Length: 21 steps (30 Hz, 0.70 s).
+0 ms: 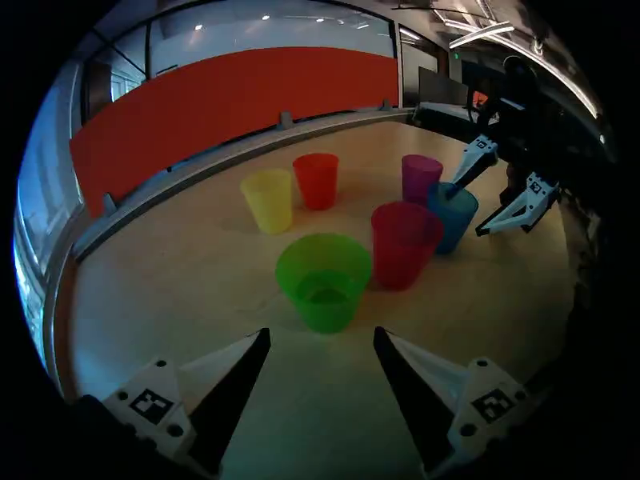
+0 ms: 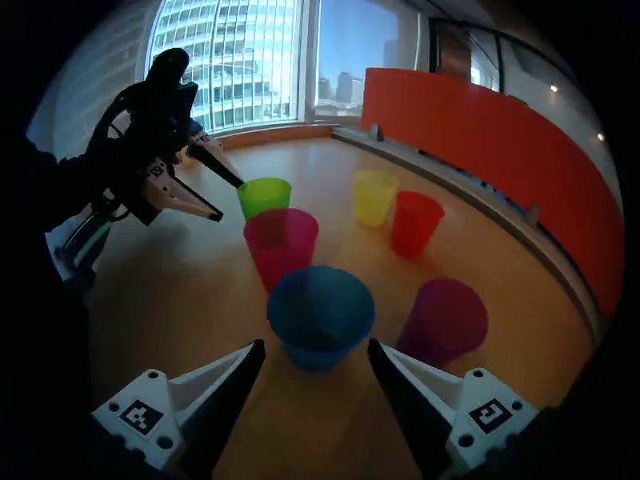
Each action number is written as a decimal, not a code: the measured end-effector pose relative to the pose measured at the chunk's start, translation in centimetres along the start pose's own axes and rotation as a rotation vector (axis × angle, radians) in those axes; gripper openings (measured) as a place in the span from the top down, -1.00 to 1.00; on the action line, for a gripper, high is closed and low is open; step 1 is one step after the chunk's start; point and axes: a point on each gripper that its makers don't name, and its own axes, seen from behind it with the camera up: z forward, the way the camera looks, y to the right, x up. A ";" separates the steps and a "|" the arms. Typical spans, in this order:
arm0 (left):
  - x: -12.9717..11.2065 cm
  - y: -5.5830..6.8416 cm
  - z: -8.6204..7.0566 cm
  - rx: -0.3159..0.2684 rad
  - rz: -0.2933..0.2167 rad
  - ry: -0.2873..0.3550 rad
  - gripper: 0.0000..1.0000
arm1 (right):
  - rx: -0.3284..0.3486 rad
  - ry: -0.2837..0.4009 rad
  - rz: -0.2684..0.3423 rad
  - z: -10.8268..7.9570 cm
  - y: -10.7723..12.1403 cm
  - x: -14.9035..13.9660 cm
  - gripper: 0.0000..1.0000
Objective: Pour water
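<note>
Your left tool (image 1: 320,334) is spread wide and pinches nothing. In the left gripper view its fingers rise from 7 and 5 o'clock. The green cup (image 1: 324,280) stands upright on the wooden worktop (image 1: 200,272) just beyond their tips, in line with the gap and apart from both.

From that cup, the crimson cup (image 1: 404,240) is close by at 2 o'clock. The yellow cup (image 1: 268,200) is at 11 o'clock and the orange cup (image 1: 316,180) at 12, the two just beside each other. The purple cup (image 1: 420,178) is farther off at 1 o'clock. The blue cup (image 1: 454,216) stands just beside the crimson one, on its 2 o'clock side.

Your right tool (image 2: 314,352) is spread as well and grips nothing. In the right gripper view the blue cup sits upright straight ahead at 6 o'clock, its base near the fingertips and in line with the gap; whether the fingers touch it you cannot tell. In the left gripper view one finger of that tool lies across the blue cup's rim, and you cannot tell whether it touches.

Whether any cup holds water cannot be told. An orange partition (image 1: 224,104) runs along the far edge of the worktop, and in the right gripper view a window (image 2: 232,64) fills the 12 o'clock side.
</note>
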 end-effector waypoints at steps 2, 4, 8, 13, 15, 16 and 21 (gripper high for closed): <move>0.0 -0.1 -0.4 0.016 -0.013 0.010 -0.92 | -0.009 0.006 0.007 -0.7 0.0 -0.2 -1.00; -0.1 0.0 -0.8 0.024 -0.025 0.019 -0.92 | -0.020 0.013 0.016 -1.3 0.0 -0.4 -1.00; -0.2 0.3 -1.6 0.039 -0.042 0.034 -0.92 | -0.047 0.027 0.040 -2.8 0.2 -0.8 -1.00; -0.3 0.0 -2.6 0.072 -0.053 0.049 -0.92 | -0.076 0.042 0.063 -4.5 0.3 -1.3 -1.00; -0.3 -0.1 -3.0 0.082 -0.061 0.057 -0.92 | -0.087 0.044 0.069 -5.1 0.4 -1.6 -1.00; -0.2 -0.2 -3.2 0.086 -0.065 0.063 -0.92 | -0.094 0.045 0.070 -5.4 0.4 -1.8 -1.00; 0.4 -0.4 -4.2 0.120 -0.081 0.102 -0.92 | -0.129 0.059 0.082 -6.5 0.7 -2.1 -1.00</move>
